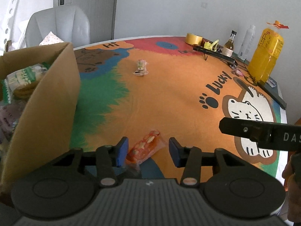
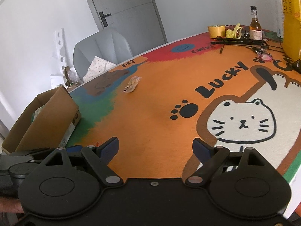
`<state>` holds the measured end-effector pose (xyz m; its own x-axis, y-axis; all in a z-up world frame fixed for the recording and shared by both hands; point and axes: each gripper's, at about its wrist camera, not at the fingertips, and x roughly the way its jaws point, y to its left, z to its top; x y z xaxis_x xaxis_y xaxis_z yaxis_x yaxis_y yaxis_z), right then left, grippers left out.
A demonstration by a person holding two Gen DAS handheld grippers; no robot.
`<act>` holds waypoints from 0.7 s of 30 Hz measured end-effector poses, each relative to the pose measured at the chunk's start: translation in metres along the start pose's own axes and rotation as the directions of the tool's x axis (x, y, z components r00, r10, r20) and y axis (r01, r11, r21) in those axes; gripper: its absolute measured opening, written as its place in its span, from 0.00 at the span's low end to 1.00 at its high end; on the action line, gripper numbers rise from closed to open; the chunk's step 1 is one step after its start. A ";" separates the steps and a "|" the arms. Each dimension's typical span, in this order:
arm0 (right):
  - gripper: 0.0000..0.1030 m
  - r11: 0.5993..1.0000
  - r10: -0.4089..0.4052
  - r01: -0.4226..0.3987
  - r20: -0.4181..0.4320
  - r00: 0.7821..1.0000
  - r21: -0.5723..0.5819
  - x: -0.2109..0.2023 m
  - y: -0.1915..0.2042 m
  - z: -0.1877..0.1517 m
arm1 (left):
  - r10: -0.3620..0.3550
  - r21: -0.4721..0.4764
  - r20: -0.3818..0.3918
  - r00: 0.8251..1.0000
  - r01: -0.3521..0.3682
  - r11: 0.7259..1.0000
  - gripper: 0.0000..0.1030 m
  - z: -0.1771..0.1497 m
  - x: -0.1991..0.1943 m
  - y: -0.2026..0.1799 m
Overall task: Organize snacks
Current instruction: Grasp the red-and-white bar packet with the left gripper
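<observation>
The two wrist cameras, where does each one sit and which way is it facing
Left wrist: on the left gripper, angled down at a red snack packet between its blue pads; right gripper crosses at right.
Right wrist: on the right gripper, angled down over bare tablecloth; a hand shows lower left.
Both share the cardboard box, far snack and yellow bottle.

White walls (image 1: 169, 5), grey door (image 2: 124, 9) with black handle (image 2: 104, 16), grey chair (image 1: 58, 26) behind table (image 1: 169, 98) under bright cartoon-cat cloth; soft daylight.
</observation>
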<state>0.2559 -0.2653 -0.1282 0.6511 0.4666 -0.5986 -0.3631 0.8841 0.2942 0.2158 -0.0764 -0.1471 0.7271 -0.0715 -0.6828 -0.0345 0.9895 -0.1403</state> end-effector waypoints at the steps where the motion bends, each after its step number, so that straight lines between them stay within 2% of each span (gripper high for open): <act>1: 0.84 1.000 0.001 -0.001 -0.001 1.000 0.000 0.001 0.000 0.000 | -0.005 -0.006 -0.011 1.000 0.005 1.000 0.40 0.000 0.003 0.001; 4: 0.84 1.000 0.000 0.000 -0.003 1.000 0.004 0.003 -0.002 0.001 | 0.009 -0.002 -0.009 1.000 -0.009 1.000 0.33 -0.002 0.007 0.000; 8: 0.84 1.000 -0.003 0.003 -0.007 1.000 0.016 0.006 -0.005 0.001 | 0.003 -0.023 -0.013 1.000 -0.003 1.000 0.18 0.001 0.008 0.004; 13: 0.84 1.000 0.004 -0.004 -0.012 1.000 0.011 0.010 -0.003 0.004 | 0.009 -0.040 -0.006 1.000 -0.010 0.999 0.16 0.007 0.005 0.007; 21: 0.84 0.999 0.033 -0.033 0.010 0.999 -0.010 0.015 0.009 0.021 | 0.019 -0.045 0.048 0.999 -0.017 0.999 0.16 0.029 -0.011 0.009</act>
<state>0.2764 -0.2499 -0.1195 0.6453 0.4957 -0.5813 -0.3909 0.8680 0.3062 0.2276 -0.0629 -0.1202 0.7581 -0.0464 -0.6505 -0.0774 0.9840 -0.1605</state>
